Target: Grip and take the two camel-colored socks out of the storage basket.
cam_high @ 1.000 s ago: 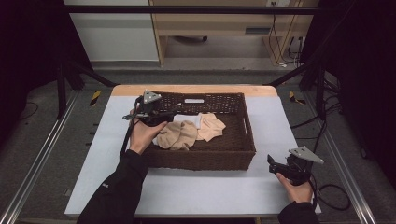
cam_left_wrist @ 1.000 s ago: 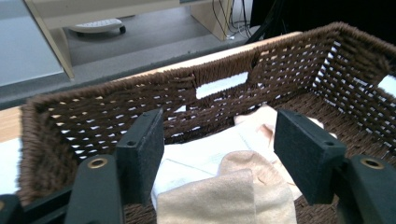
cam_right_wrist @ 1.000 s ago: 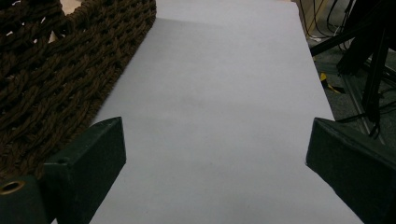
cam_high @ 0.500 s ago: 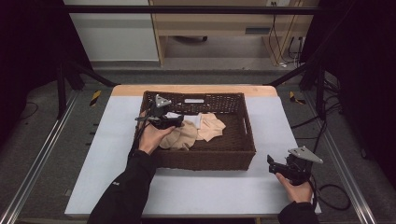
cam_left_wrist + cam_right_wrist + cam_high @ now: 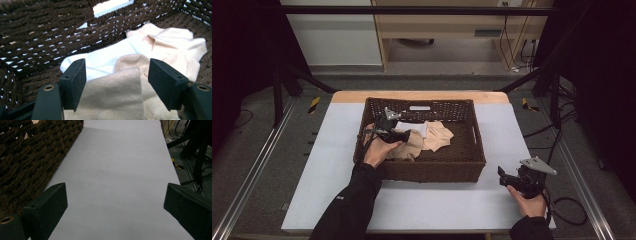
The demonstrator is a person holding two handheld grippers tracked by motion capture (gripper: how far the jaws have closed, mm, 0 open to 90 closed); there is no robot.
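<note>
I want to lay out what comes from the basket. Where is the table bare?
Bare: the table left of the basket, the strip in front of it, and the right side up to the right hand-held gripper. Crowded: the basket's left half, with socks and the left hand-held gripper.

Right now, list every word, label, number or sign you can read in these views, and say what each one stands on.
No readable text anywhere.
A small pale mark on the person's left sleeve: too small and blurred to read.
The brown wicker basket, the beige cloths between the open left hand-held gripper jaws, and the white table: no lettering.
</note>
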